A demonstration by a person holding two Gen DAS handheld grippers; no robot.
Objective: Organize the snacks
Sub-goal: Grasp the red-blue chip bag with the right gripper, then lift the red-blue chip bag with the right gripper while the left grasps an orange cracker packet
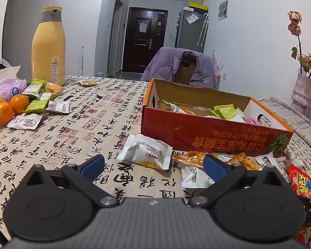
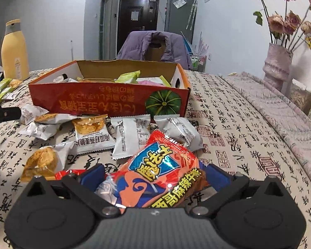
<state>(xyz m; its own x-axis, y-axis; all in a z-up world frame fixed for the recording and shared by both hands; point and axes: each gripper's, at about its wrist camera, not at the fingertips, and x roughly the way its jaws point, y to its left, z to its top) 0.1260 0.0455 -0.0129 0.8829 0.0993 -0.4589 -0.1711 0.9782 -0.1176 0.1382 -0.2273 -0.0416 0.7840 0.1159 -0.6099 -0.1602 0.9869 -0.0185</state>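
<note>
An open red cardboard box [image 1: 199, 132] [image 2: 105, 101] stands on the table and holds several snack packets. Loose white and orange packets [image 1: 147, 151] [image 2: 130, 137] lie in front of it. My left gripper [image 1: 153, 166] is open and empty, low over the table before a white packet. My right gripper [image 2: 155, 176] has its jaws wide apart around a red and blue snack bag [image 2: 161, 170], which lies between the blue pads; the same bag shows in the left wrist view [image 1: 302, 182]. More green and white packets [image 1: 39, 101] lie at the far left.
A yellow thermos [image 1: 48, 47] stands at the back left, with oranges [image 1: 8, 108] and a purple tissue pack [image 1: 6, 85] beside it. A vase of dried flowers [image 2: 277, 64] stands at the right. A chair with a purple jacket [image 1: 180, 66] is behind the table.
</note>
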